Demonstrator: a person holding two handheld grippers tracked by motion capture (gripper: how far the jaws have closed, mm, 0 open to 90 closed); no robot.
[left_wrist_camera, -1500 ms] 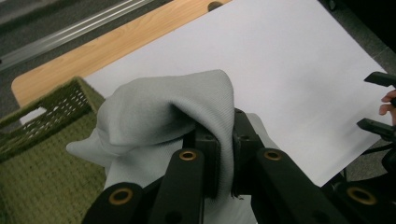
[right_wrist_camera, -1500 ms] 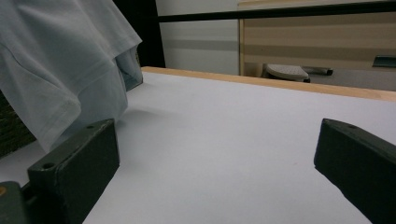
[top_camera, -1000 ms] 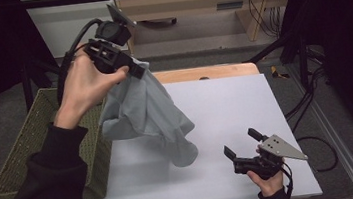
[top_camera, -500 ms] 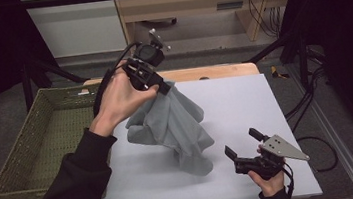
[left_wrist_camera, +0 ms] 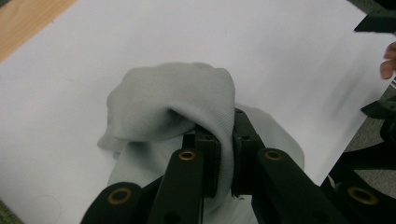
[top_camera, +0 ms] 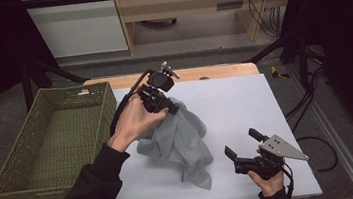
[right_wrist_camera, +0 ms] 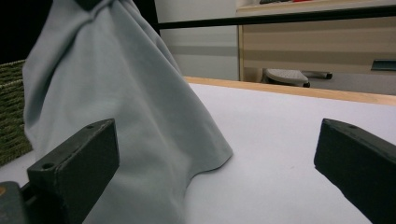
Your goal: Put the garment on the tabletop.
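Note:
A grey cloth (top_camera: 179, 144) hangs from my left gripper (top_camera: 170, 109) over the middle of the white table top (top_camera: 235, 103), its lower end bunched on the surface. The left jaws are shut on a fold of the grey cloth (left_wrist_camera: 187, 102), which bulges above the left gripper (left_wrist_camera: 225, 158). My right gripper (top_camera: 242, 143) rests near the table's front right, held in a hand, jaws wide open with nothing between them. From the right gripper (right_wrist_camera: 215, 154), the grey cloth (right_wrist_camera: 116, 93) drapes like a tent at the left, its hem on the table.
A green woven basket (top_camera: 48, 139) stands left of the table top, with nothing inside that I can see. A wooden strip (top_camera: 211, 71) borders the table's far edge. Cables (top_camera: 316, 108) trail off the right side. Bare white surface lies right of the cloth.
My left hand has carried the cloth from beside the basket rightward and down over the table, so more cloth now lies on the surface. The right gripper has stayed put.

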